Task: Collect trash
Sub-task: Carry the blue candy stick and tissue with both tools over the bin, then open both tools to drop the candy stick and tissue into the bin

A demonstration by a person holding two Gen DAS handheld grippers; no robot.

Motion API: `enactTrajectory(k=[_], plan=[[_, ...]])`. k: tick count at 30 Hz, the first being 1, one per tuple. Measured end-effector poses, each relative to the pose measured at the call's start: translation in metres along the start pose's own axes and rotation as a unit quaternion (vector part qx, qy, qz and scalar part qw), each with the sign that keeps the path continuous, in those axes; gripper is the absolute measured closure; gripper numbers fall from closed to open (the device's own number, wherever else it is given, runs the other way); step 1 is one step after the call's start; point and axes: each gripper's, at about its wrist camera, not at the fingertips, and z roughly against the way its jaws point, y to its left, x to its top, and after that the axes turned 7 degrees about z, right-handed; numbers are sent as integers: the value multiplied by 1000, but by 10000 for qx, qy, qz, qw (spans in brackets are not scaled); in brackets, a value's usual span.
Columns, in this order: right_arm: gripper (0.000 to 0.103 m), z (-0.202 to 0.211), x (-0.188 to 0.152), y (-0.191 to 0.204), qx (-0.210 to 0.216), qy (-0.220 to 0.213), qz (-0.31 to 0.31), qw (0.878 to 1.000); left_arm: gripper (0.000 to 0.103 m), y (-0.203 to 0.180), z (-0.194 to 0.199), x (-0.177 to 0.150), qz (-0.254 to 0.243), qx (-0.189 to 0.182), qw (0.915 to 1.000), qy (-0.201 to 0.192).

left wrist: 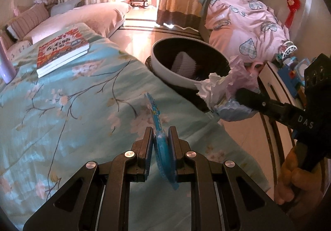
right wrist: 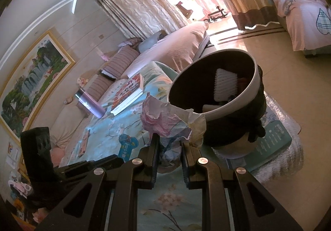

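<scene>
My left gripper [left wrist: 161,131] is shut on a flat blue wrapper [left wrist: 164,154], held edge-on above the floral bedspread [left wrist: 72,106]. My right gripper [right wrist: 168,139] is shut on a wad of crumpled pink, white and blue paper [right wrist: 165,121]. The wad hangs just beside the near rim of the grey trash bin [right wrist: 256,77], which has a black liner and some white trash inside. In the left wrist view the paper wad [left wrist: 219,88] and right gripper [left wrist: 242,96] sit at the bin's [left wrist: 157,59] right edge. The right wrist view shows the left gripper [right wrist: 115,160] with the blue wrapper [right wrist: 126,146] to the lower left.
A book [left wrist: 62,50] and a purple bottle [left wrist: 6,65] lie on the bed, with a pink flat object [right wrist: 83,146] nearer. The bin stands on a mat [right wrist: 273,144] beside the bed. A pink quilt [left wrist: 238,19] is heaped beyond, and a cabinet with toys [left wrist: 289,73] stands right.
</scene>
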Motion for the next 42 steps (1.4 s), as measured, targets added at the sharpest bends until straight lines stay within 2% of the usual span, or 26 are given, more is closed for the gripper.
enactTrajectory(k=[10, 23, 32, 42], plan=[[84, 4, 5, -8, -74, -72, 10, 9999, 89, -12, -5, 16, -88, -61, 9999, -55], [84, 1, 40, -29, -430, -203, 160, 9987, 89, -28, -23, 65, -91, -246, 9995, -197], [84, -11, 61, -39, -657, -104, 284, 9974, 89, -44, -44, 98, -118, -366, 9990, -237], [83, -24, 71, -52, -777, 67, 291, 9965, 89, -53, -69, 111, -83, -358, 9992, -122]])
